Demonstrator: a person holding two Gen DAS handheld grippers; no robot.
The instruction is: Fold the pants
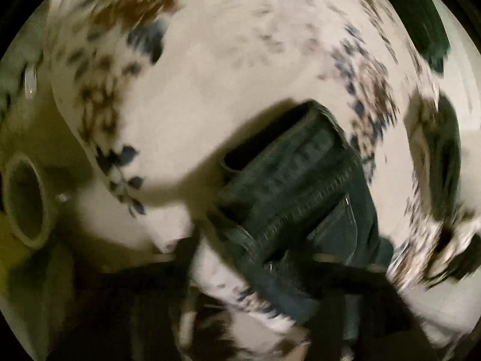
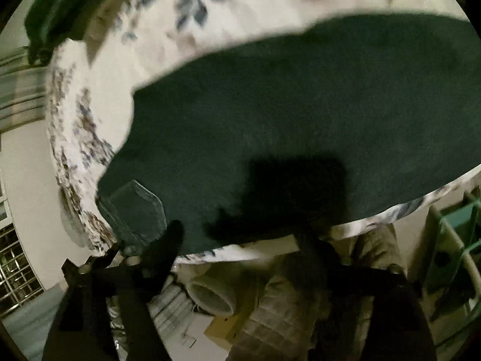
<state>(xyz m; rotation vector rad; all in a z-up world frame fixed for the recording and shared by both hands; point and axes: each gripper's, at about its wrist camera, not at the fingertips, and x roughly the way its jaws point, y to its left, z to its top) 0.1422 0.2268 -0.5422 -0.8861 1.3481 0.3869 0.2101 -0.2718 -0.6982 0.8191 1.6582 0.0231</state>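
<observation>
Dark denim pants lie on a white sheet with a blue and brown leaf print. In the left wrist view the waistband end of the pants [image 1: 303, 180], with its zipper showing, hangs bunched in front of the camera, and my left gripper [image 1: 288, 273] is shut on it and holds it above the sheet [image 1: 210, 90]. In the right wrist view the pants [image 2: 285, 114] are spread flat across the sheet [image 2: 99, 96], with a back pocket [image 2: 132, 213] at lower left. My right gripper [image 2: 240, 237] is open at the near edge of the pants. Both views are blurred.
A dark green cloth [image 2: 57, 12] lies at the far edge of the bed. Beside the bed stand a round pot [image 1: 27, 198], a cardboard box [image 2: 222, 331] and a green crate [image 2: 457, 228]. A window grille [image 2: 18, 273] is at left.
</observation>
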